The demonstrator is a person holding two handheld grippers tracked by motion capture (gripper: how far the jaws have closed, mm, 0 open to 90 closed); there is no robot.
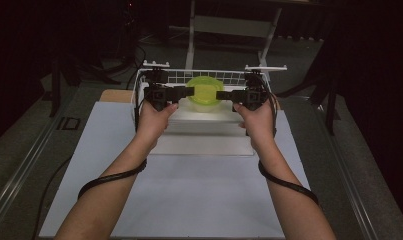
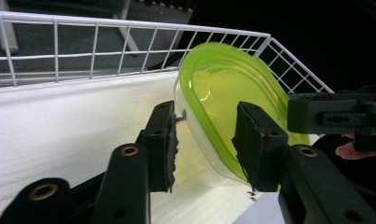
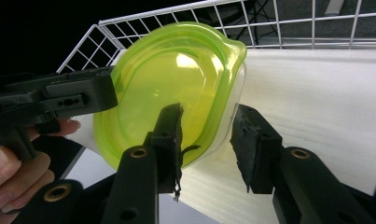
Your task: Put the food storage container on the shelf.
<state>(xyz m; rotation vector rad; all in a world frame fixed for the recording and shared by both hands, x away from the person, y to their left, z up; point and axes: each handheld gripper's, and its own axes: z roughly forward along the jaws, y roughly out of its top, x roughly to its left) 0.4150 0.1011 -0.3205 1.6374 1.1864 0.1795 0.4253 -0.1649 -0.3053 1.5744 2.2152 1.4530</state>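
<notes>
Both grippers, left gripper [image 1: 188, 91] and right gripper [image 1: 220, 94], are standing spread around the green container [image 1: 204, 91] in the wire basket [image 1: 224, 76], seemingly releasing; backing away looks next.

The room is dark all around, but light from above makes the white table [image 1: 189, 190] bright. The green bowl [image 3: 176, 79] shines with glare. Close tongs look a bit blurry.
</notes>
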